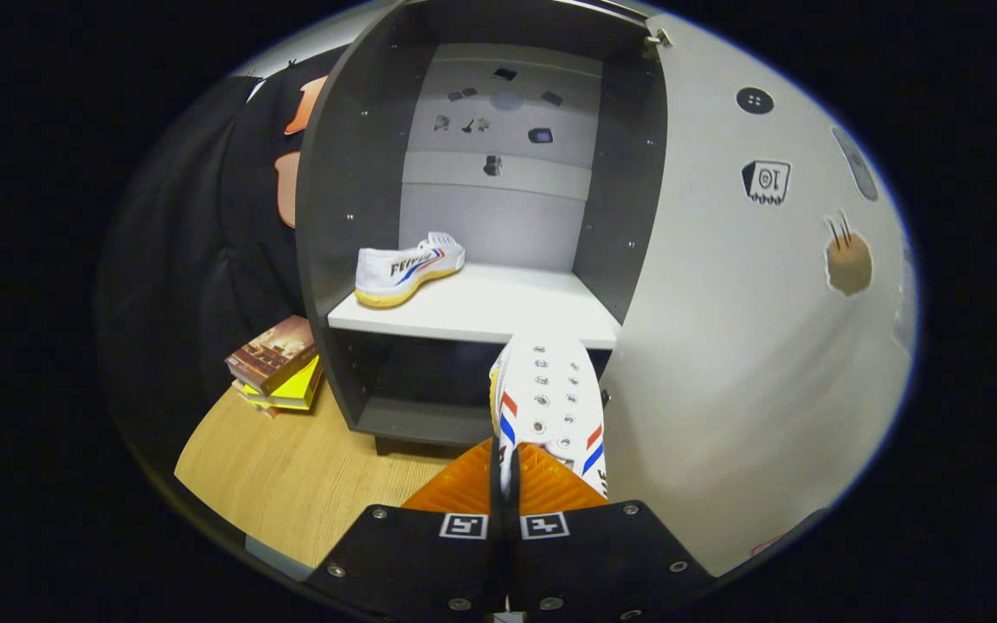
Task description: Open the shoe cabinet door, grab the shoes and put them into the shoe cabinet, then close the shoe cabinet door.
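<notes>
The jaws (505, 484) stand closed to a thin slit, their orange fingers (455, 493) pressing from both sides on the rear edge of a white shoe (550, 402) with red and blue stripes and rows of metal eyelets. The shoe hangs in the air, its toe pointing ahead toward the shoe cabinet (334, 216) and ending just at the front edge of the cabinet's white shelf (498, 307), not yet over it. Taking the cabinet as the landmark: it is a dark grey box standing on a light wooden tabletop (291, 476), and its door (741, 346), pale on the side that faces the camera, is swung wide open on the right, so that its surface runs close beside the held shoe with little room there. On the shelf, toward the cabinet's left wall, a second white shoe (408, 270) with a yellowish sole lies on its sole; the middle and right part of the shelf is bare white board. Under the shelf is a dark lower compartment (412, 381). Left of the cabinet, on the tabletop and near the cabinet's lower corner, lies a small stack of books (278, 363), a brown one on top of yellow ones. Bare wood stretches between the books and the fingers. At the back, the cabinet's grey rear panel (498, 173) bears a few small dark marks.
</notes>
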